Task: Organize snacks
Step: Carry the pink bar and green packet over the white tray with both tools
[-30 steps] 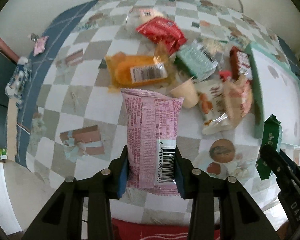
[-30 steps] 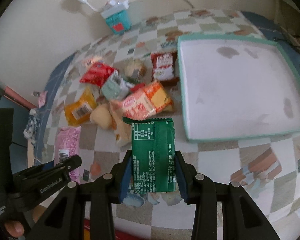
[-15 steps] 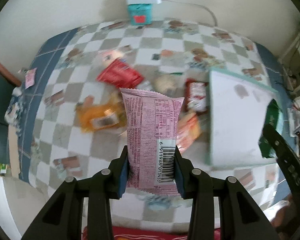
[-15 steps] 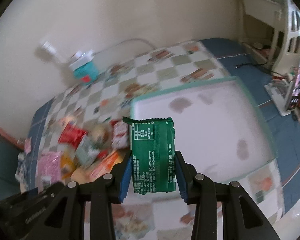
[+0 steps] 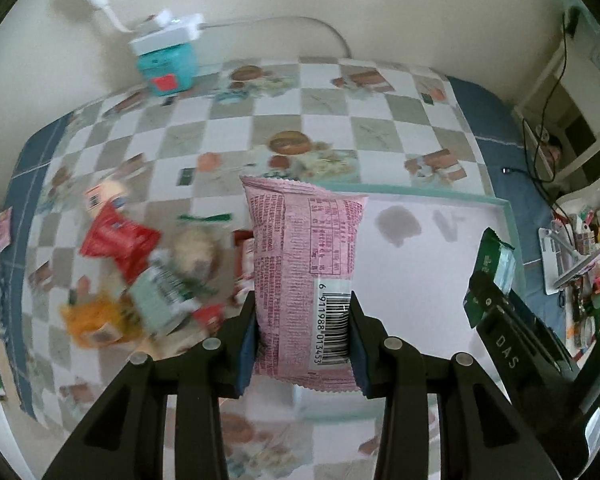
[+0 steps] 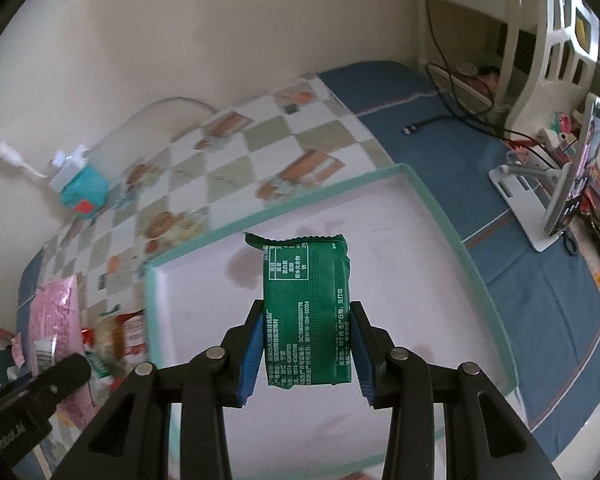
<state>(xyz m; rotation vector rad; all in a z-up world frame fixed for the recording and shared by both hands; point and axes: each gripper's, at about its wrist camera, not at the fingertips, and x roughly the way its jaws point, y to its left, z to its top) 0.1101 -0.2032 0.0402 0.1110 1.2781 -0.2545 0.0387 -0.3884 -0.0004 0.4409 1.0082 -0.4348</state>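
Note:
My left gripper (image 5: 302, 340) is shut on a pink snack packet (image 5: 304, 272) and holds it in the air over the left edge of a white tray with a teal rim (image 5: 440, 198). My right gripper (image 6: 306, 354) is shut on a green snack packet (image 6: 306, 312) and holds it above the same tray (image 6: 292, 204). The green packet also shows in the left wrist view (image 5: 490, 272), and the pink packet in the right wrist view (image 6: 56, 316). A blurred pile of snacks (image 5: 148, 276) lies on the checkered cloth left of the tray.
A teal box (image 5: 166, 68) with a white plug and cable on top stands by the back wall. A phone on a white stand (image 6: 560, 200) and cables lie on the blue cloth right of the tray. The wall is close behind the table.
Both grippers have lifted and swung right, from over the snack pile to over the tray. Each has kept hold of its packet.

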